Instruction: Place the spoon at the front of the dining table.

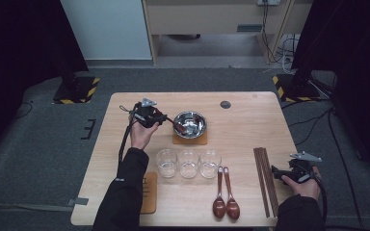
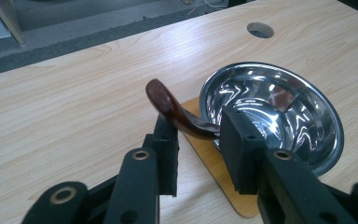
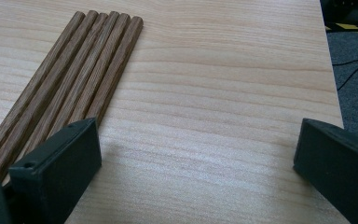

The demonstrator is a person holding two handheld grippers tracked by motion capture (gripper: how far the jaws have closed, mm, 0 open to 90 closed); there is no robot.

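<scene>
Left tongs (image 2: 198, 149), loosened, flank a curved dark-brown wooden spoon handle (image 2: 175, 112) over the shiny steel bowl (image 2: 321, 144); right tongs (image 3: 196, 163) gape above the tabletop (image 3: 223, 84).

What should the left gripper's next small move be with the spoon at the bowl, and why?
Probably draw the left gripper back from the spoon. Its fingers stand slightly apart with the handle passing between them, seemingly loose, and the spoon's head already lies in the metal bowl on its mat. Pulling straight back should leave the spoon resting there; whether one finger touches the handle is hard to tell.
</scene>
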